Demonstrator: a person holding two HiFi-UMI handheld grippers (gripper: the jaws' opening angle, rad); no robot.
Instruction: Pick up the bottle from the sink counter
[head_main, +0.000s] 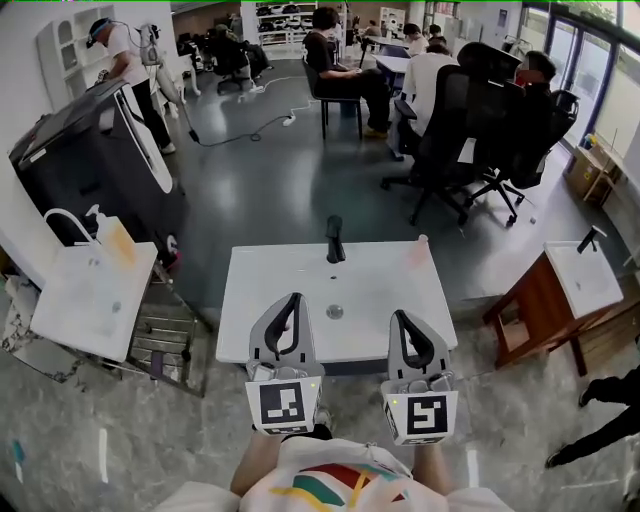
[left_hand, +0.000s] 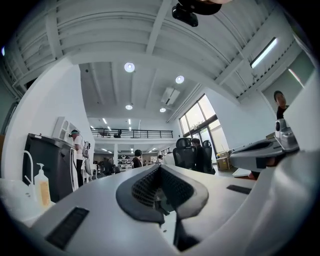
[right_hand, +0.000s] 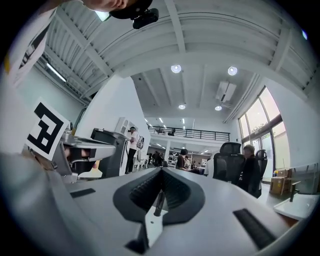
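A white sink counter (head_main: 262, 285) with a black faucet (head_main: 334, 240) and a drain (head_main: 335, 312) stands right in front of me. A small pale bottle-like thing (head_main: 421, 242) sits at its back right corner, too small to make out. A pump bottle (head_main: 112, 237) of orange liquid stands on another white sink to the left, and the left gripper view shows this pump bottle (left_hand: 41, 186) too. My left gripper (head_main: 293, 301) (left_hand: 160, 168) and right gripper (head_main: 401, 318) (right_hand: 161, 170) hover side by side over the counter's near edge. Both are shut and hold nothing.
The left sink unit (head_main: 80, 300) has a white curved tap and a metal rack (head_main: 170, 335) beside it. Behind it stands a dark cabinet (head_main: 90, 150). A wooden sink stand (head_main: 560, 290) is at the right. Office chairs (head_main: 470, 130) and seated people fill the room beyond.
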